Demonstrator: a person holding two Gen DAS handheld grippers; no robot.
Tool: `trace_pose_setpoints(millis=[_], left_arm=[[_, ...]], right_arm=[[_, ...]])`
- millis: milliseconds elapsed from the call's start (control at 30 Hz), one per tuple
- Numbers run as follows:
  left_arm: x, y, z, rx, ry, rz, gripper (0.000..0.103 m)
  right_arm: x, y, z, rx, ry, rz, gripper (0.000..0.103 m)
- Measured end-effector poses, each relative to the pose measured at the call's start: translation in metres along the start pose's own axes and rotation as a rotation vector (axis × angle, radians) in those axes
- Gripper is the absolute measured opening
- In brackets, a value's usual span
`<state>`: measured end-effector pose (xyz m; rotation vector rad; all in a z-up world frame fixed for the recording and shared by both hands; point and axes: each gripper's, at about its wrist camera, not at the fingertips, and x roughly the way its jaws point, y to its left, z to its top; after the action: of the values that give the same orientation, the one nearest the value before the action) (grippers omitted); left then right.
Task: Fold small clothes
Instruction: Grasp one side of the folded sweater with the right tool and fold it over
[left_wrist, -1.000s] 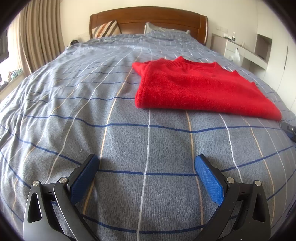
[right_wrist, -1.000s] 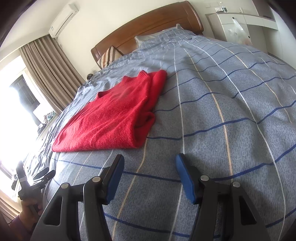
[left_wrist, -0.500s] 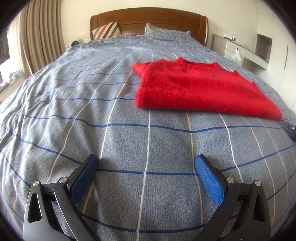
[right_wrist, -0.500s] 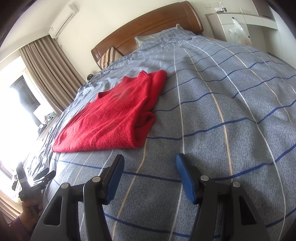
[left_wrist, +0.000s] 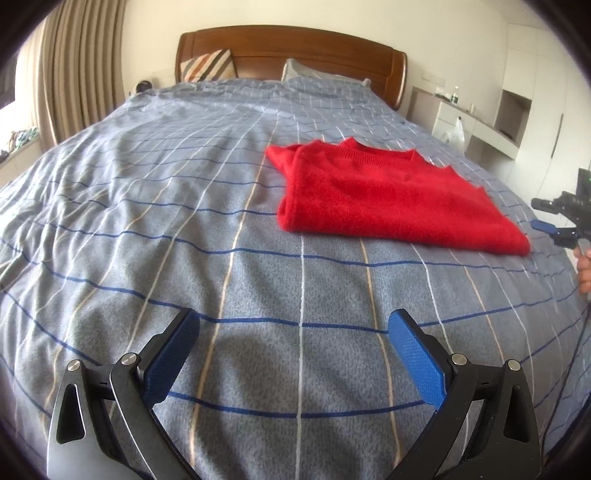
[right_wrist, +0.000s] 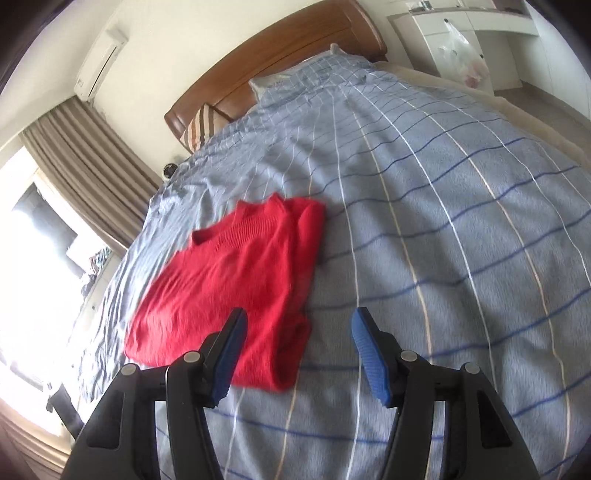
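In your left wrist view, curtains (left_wrist: 62, 85) hang at the upper left and the bed (left_wrist: 147, 221) fills the frame. Your left tool (left_wrist: 293, 345) sits at the bottom centre, released, with nothing between its blue pads but checked cover. The sweater (left_wrist: 388, 199) lies right of centre, up and to the right of that tool and well apart from it. It is already folded into a slab, collar toward the headboard (left_wrist: 288, 51), long axis running from the collar down toward the frame's right edge. At the far right edge your right tool (left_wrist: 554, 225) shows beside the sweater's lower right corner.

In your right wrist view, the sweater (right_wrist: 236, 291) sits left of centre, collar at its upper end. Your right tool (right_wrist: 299, 343) is at the bottom centre, spread and empty. Its left pad overlaps the sweater's near edge in the picture; contact cannot be told. The near right corner falls between the pads.

The right hand looks clearly nearer, so the next fold probably starts there, lifting the near hem toward the collar.
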<state>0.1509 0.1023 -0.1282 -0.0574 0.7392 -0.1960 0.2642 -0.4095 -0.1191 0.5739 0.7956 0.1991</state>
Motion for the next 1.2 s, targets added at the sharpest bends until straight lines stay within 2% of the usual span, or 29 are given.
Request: trace_pose_setpoints(millis=[133, 200, 267, 300, 333, 367, 433, 600, 733, 833, 1000, 1133, 1200], left_arm=[[-0.002, 0.006, -0.005, -0.018, -0.004, 0.015, 0.102], [0.001, 0.004, -0.007, -0.001, -0.001, 0.042, 0.102], [0.004, 0.004, -0.008, 0.015, 0.005, 0.057, 0.102], [0.004, 0.004, -0.009, 0.018, 0.008, 0.06, 0.102], [0.004, 0.005, -0.009, 0.018, 0.009, 0.063, 0.102], [0.003, 0.006, -0.008, 0.015, 0.005, 0.069, 0.102], [0.0, 0.013, -0.006, 0.0, -0.01, 0.088, 0.102], [-0.004, 0.041, 0.003, -0.093, -0.04, 0.137, 0.102], [-0.007, 0.066, 0.004, -0.186, -0.05, 0.144, 0.102], [-0.006, 0.076, 0.002, -0.231, -0.045, 0.142, 0.102], [-0.003, 0.08, 0.002, -0.244, -0.038, 0.142, 0.102], [-0.001, 0.079, 0.002, -0.231, -0.035, 0.145, 0.102], [0.0, 0.077, 0.002, -0.229, -0.03, 0.148, 0.102]], right_arm=[[0.049, 0.0, 0.017, 0.051, 0.12, 0.058, 0.059], [0.074, 0.004, 0.013, 0.066, 0.172, 0.048, 0.059], [0.093, 0.011, 0.008, 0.05, 0.214, -0.006, 0.059], [0.097, 0.016, 0.007, 0.034, 0.218, -0.024, 0.046], [0.097, 0.023, 0.008, 0.02, 0.213, -0.039, 0.01], [0.093, 0.03, 0.01, 0.014, 0.196, -0.051, 0.009], [0.083, 0.054, 0.018, -0.022, 0.165, -0.062, 0.009], [0.079, 0.146, 0.039, -0.138, 0.156, 0.006, 0.009], [0.11, 0.223, 0.041, -0.243, 0.185, 0.043, 0.009], [0.146, 0.262, 0.023, -0.304, 0.223, 0.041, 0.009], [0.2, 0.292, -0.022, -0.345, 0.313, 0.002, 0.009], [0.224, 0.303, -0.05, -0.398, 0.326, -0.055, 0.009], [0.226, 0.303, -0.056, -0.386, 0.329, -0.027, 0.012]])
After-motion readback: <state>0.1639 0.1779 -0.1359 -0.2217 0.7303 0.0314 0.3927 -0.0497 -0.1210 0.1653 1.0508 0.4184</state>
